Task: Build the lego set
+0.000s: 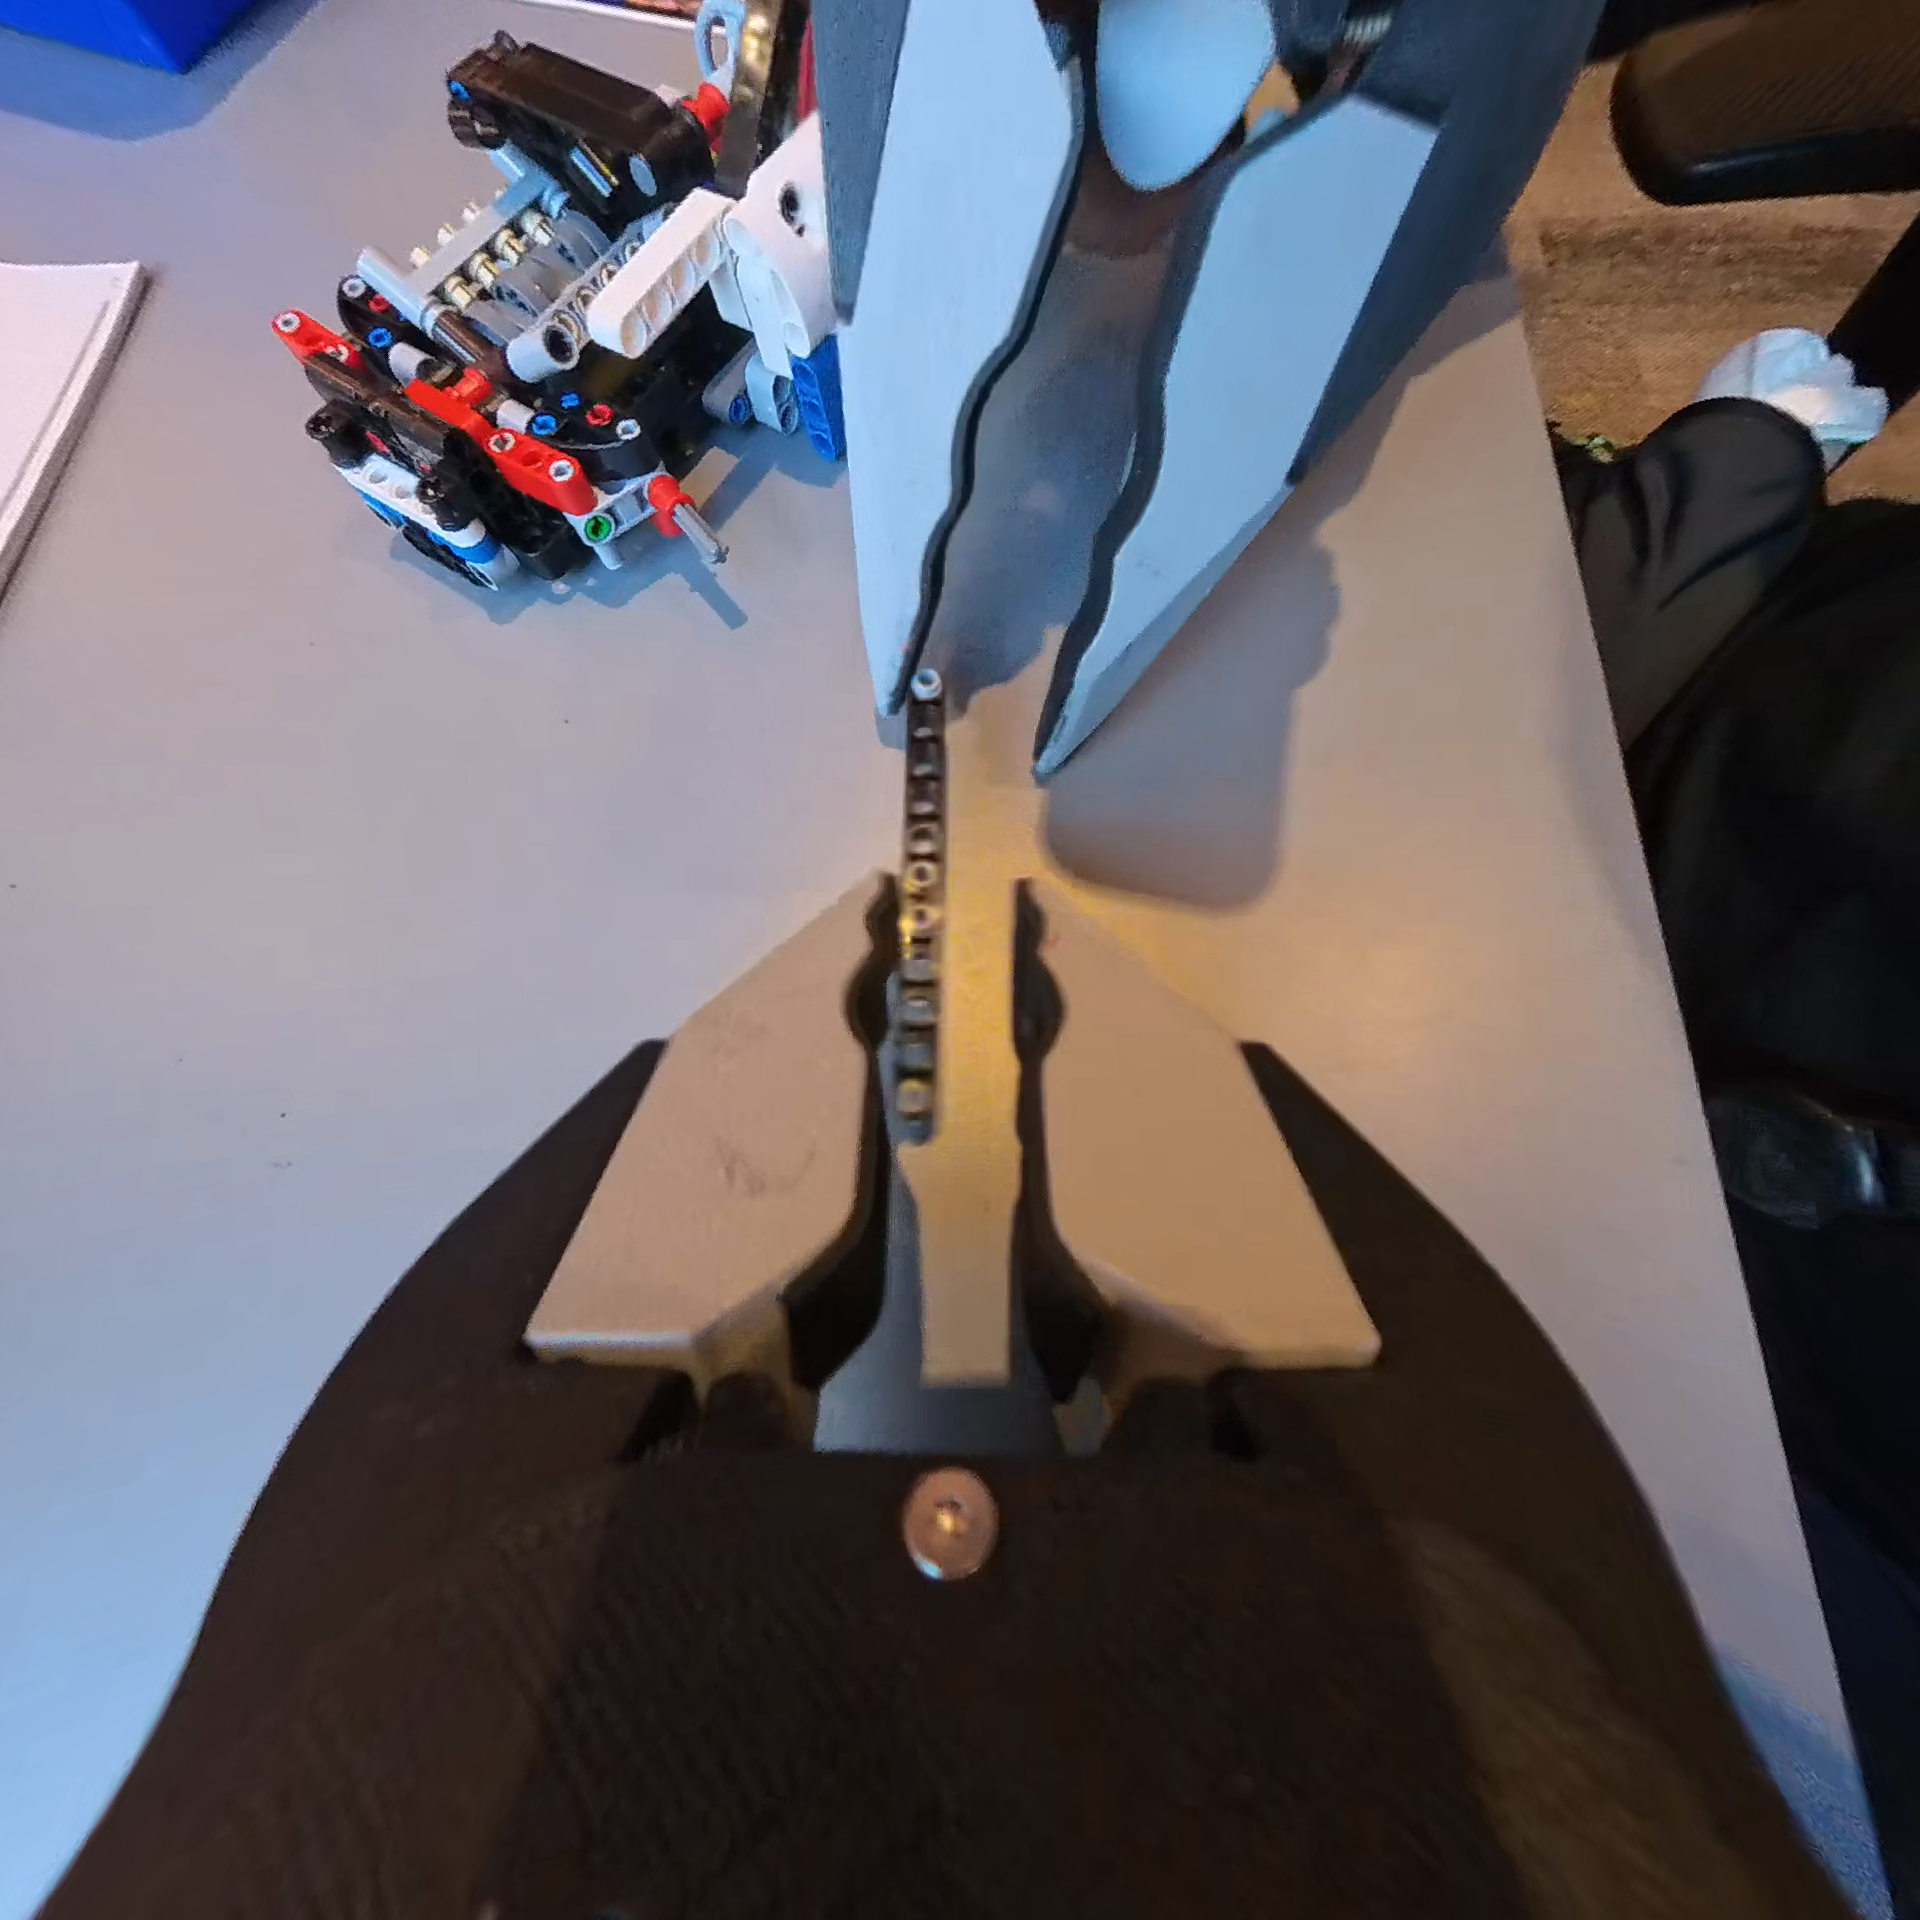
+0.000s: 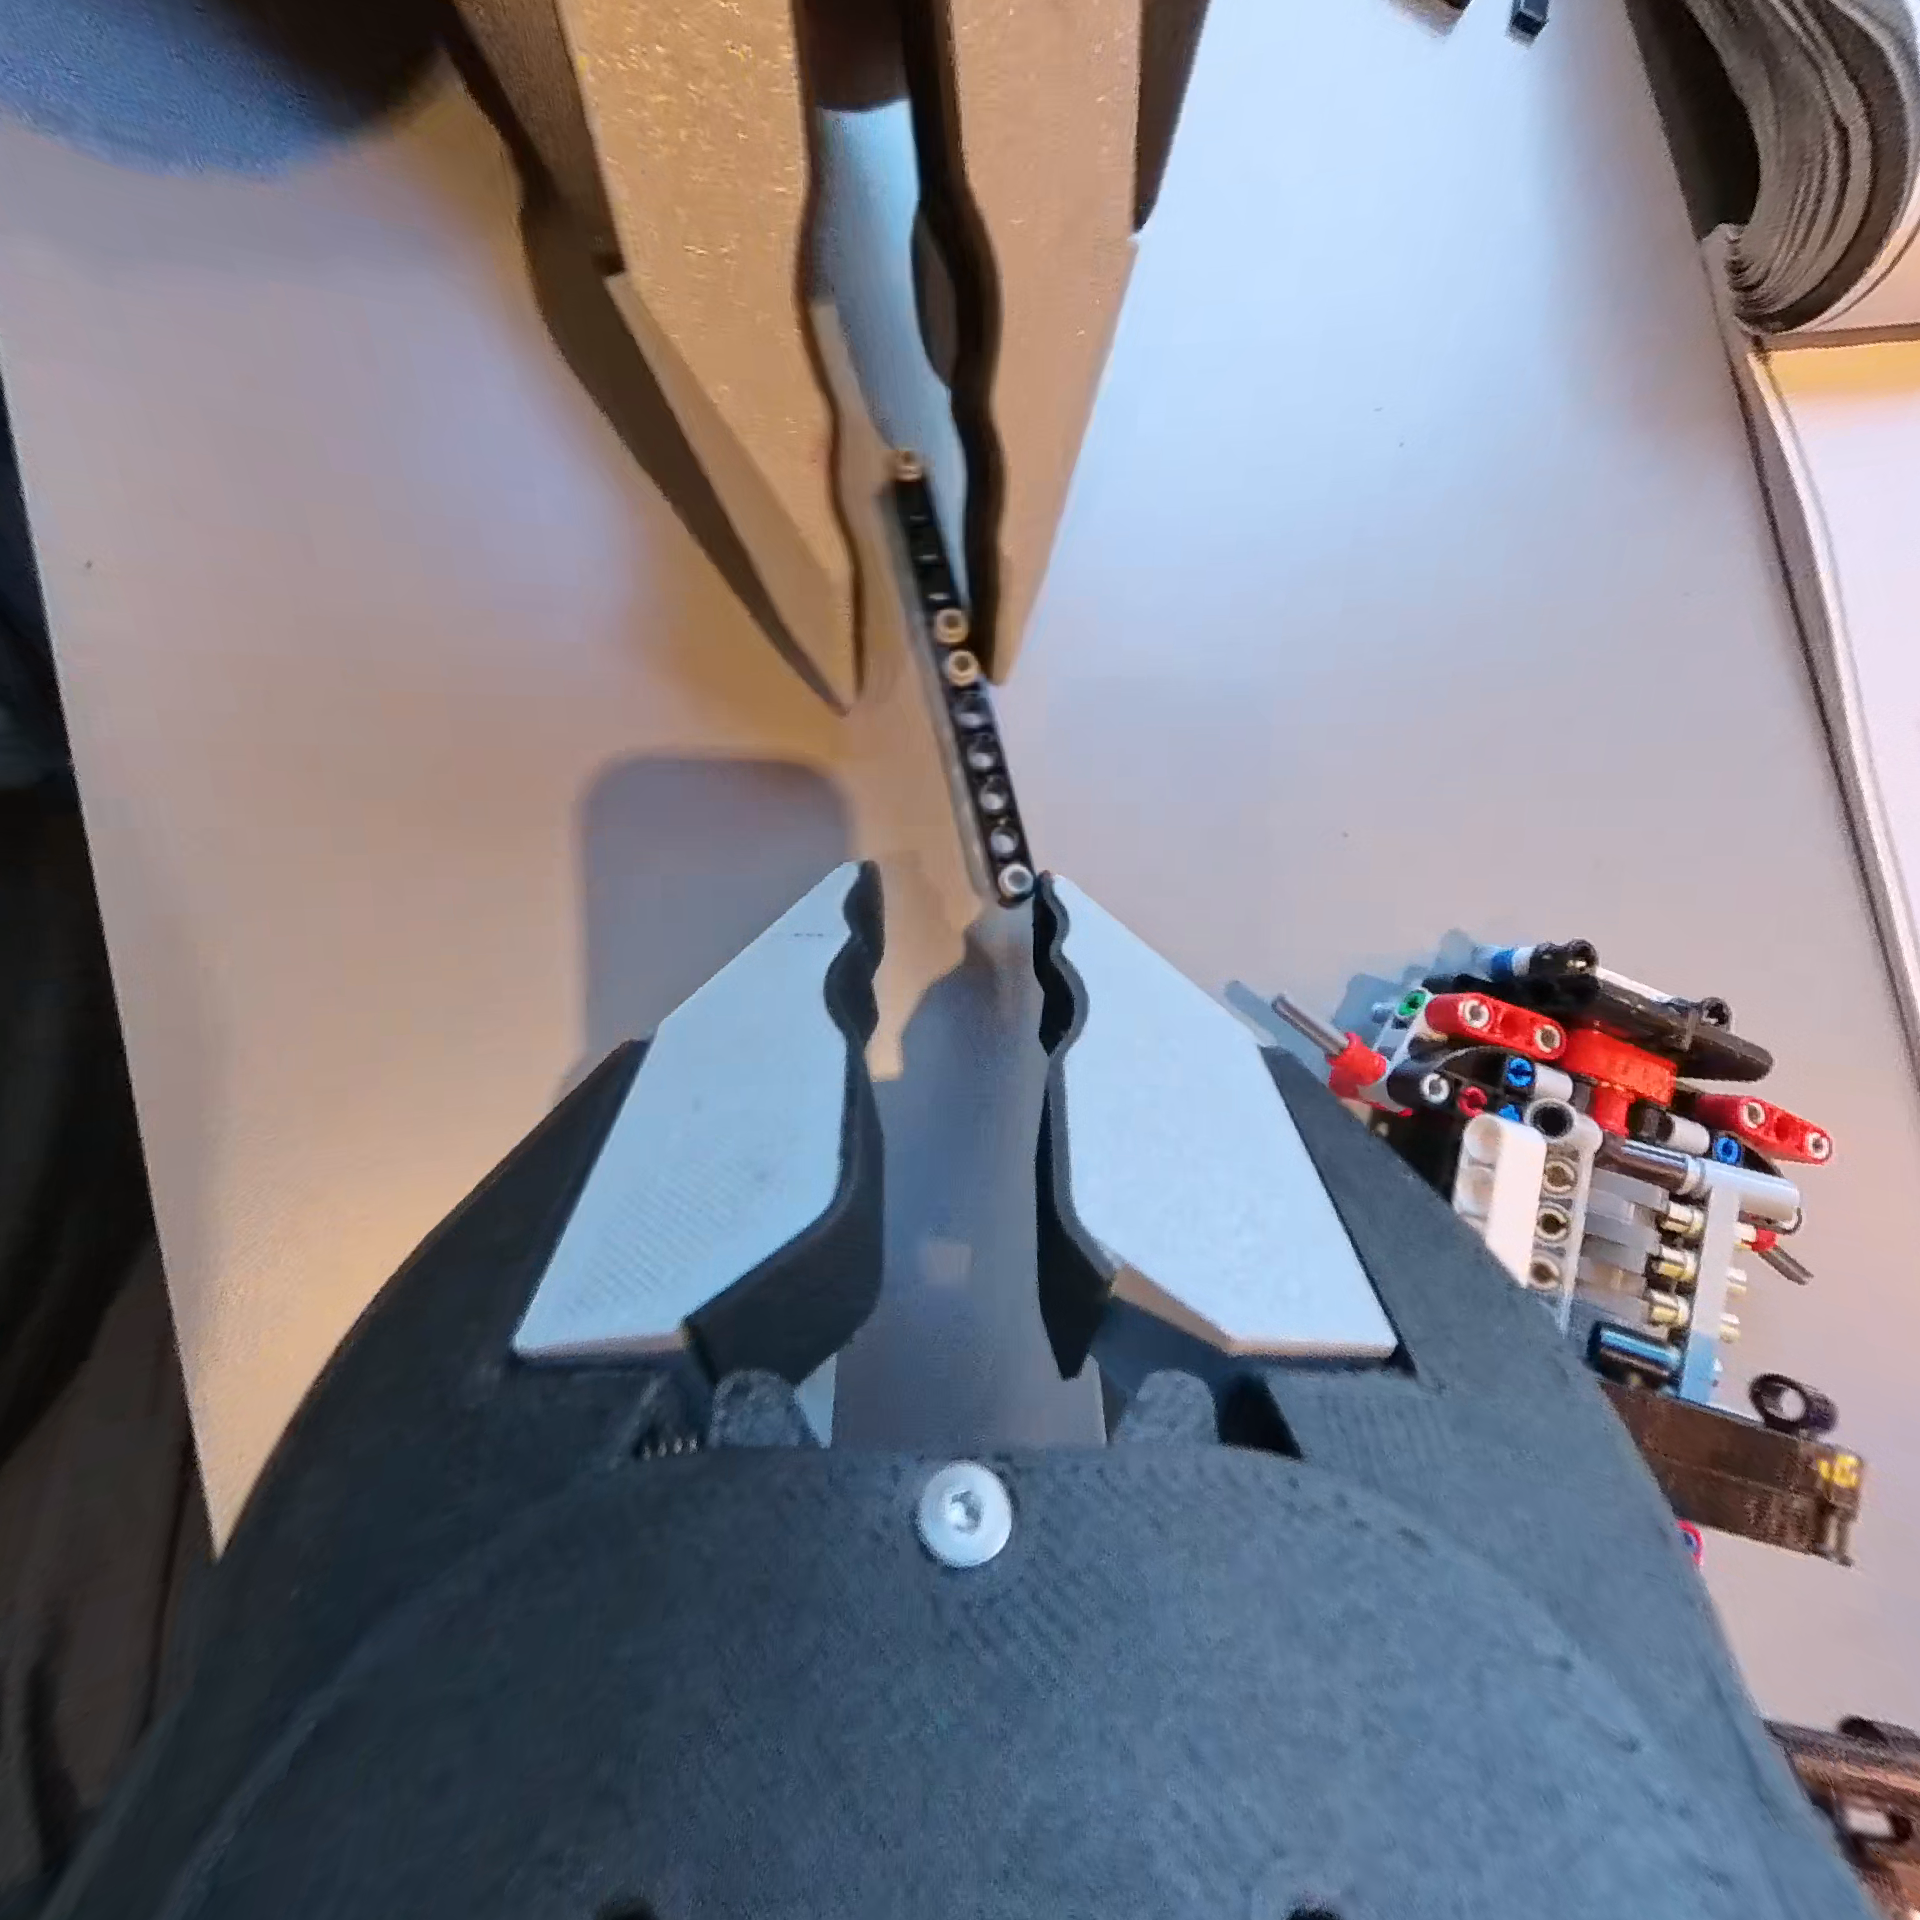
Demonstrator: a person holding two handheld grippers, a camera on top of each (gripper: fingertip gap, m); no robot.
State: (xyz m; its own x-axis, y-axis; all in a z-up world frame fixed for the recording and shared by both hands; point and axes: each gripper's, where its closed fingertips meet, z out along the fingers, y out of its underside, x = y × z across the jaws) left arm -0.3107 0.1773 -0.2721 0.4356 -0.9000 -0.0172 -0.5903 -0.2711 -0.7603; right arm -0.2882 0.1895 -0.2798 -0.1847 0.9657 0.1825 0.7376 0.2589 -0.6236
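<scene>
A long black lego beam (image 1: 923,862) with a row of holes lies along the grey table (image 1: 312,935). My left gripper (image 1: 951,894) is open around its near half; the beam rests against the left finger, with a gap to the right finger. My right gripper (image 1: 971,738) comes in from the opposite side, open, with one fingertip touching the beam's far end. In the right wrist view the beam (image 2: 982,769) runs from my right gripper (image 2: 956,878) into the left gripper (image 2: 925,691). The part-built lego vehicle (image 1: 520,343) stands at the far left, and it also shows in the right wrist view (image 2: 1590,1132).
A white booklet (image 1: 52,395) lies at the left edge and a blue box (image 1: 177,26) at the far left corner. The table's edge runs down the right, with a person's dark-clothed leg (image 1: 1766,727) beyond it. A dark brown block (image 2: 1756,1475) sits behind the vehicle. My left and right fingertips are right by each other.
</scene>
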